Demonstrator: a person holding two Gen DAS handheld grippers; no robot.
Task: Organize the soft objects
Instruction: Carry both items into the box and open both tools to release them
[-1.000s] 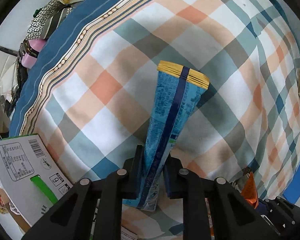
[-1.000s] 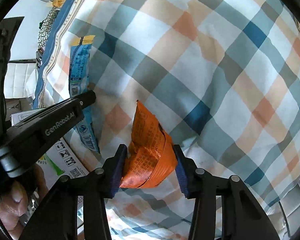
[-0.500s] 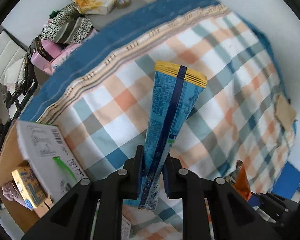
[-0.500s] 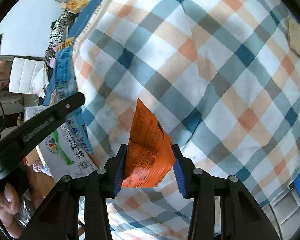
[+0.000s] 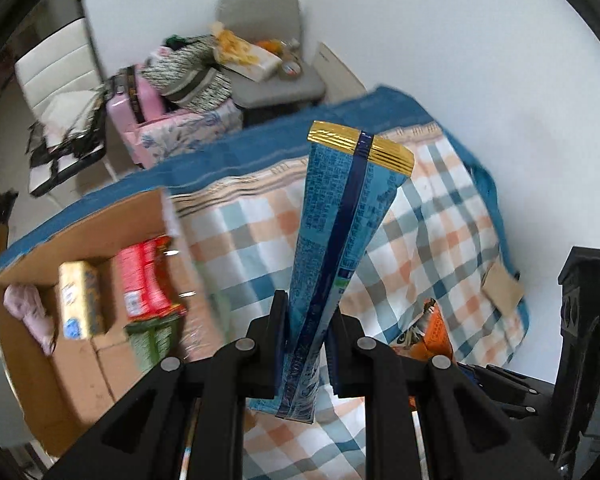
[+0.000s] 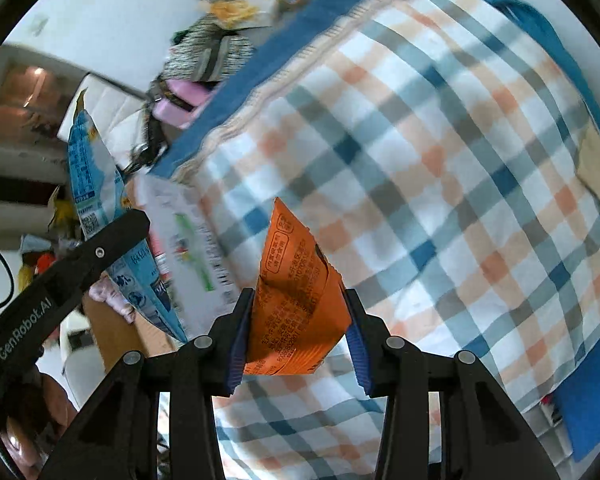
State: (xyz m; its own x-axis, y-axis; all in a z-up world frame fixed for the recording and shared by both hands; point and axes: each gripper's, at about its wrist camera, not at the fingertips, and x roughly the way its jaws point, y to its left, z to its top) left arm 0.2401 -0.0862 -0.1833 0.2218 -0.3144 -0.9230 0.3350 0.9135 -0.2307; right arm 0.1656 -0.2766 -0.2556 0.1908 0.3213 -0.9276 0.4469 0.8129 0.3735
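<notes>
My left gripper (image 5: 306, 340) is shut on a tall blue snack bag (image 5: 340, 240) with a gold top seal, held upright above the bed. The blue bag also shows in the right wrist view (image 6: 96, 184), with the left gripper (image 6: 112, 240) clamped on it. My right gripper (image 6: 296, 332) is shut on an orange snack packet (image 6: 296, 292), lifted over the checked bedspread (image 6: 440, 160). The orange packet shows in the left wrist view (image 5: 436, 332) at lower right. An open cardboard box (image 5: 80, 236) at left holds a yellow pack, a red pack and a pink soft item.
The box's white printed flap (image 6: 188, 240) stands beside the bed edge. A grey chair (image 5: 268, 60) piled with clutter, a pink suitcase (image 5: 148, 112) and a white chair (image 5: 56, 76) stand beyond the bed. A tan cardboard piece (image 5: 500, 288) lies on the bed's far right.
Both grippers have risen and tilted up with their bags still held. The box's inside, the wall and the chairs have come into view; the bed looks farther away.
</notes>
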